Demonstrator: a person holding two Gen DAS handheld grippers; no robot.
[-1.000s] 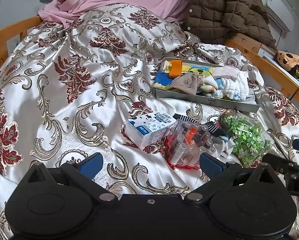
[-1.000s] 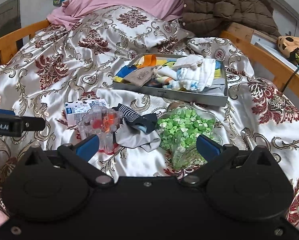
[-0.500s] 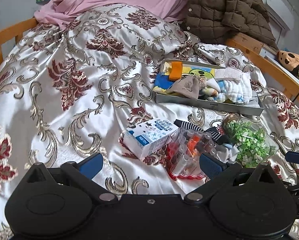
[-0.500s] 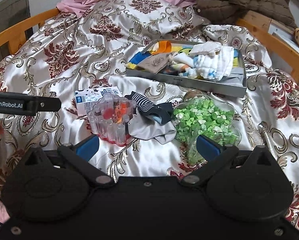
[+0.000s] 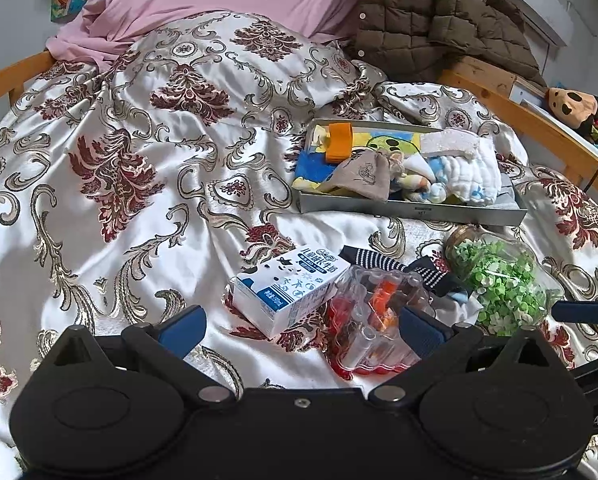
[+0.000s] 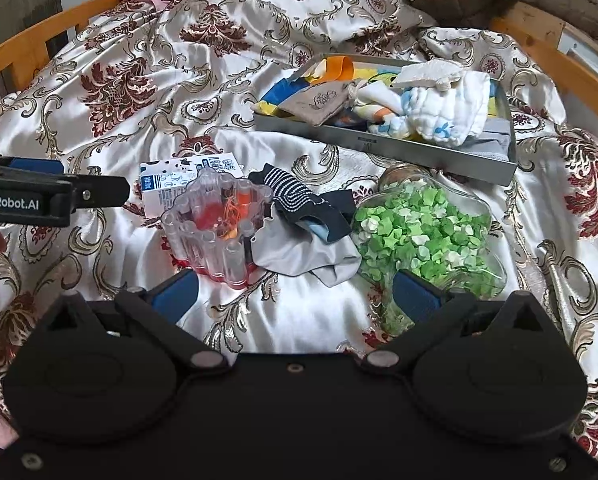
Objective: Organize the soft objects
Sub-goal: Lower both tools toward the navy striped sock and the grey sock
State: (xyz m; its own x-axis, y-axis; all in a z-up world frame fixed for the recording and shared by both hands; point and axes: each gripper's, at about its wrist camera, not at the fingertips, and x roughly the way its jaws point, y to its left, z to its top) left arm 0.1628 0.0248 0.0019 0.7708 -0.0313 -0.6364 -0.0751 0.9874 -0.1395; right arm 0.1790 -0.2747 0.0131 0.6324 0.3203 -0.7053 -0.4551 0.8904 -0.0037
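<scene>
The socks [image 6: 299, 216] lie in a heap on the bed [image 6: 99, 120], between the plastic box [image 6: 219, 224] and the jar [image 6: 423, 232], straight ahead of the empty, wide-open right claw [image 6: 295, 294], nearer than the open left claw [image 5: 299, 332].

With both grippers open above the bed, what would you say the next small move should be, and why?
Probably ease the right gripper forward and down onto the striped navy sock and grey cloth pile. Both grippers are open and empty, the pile lies between the right fingers, and it seems the only soft item outside the grey metal tray, wedged between the clear plastic tube holder and the bag of green paper bits.
</scene>
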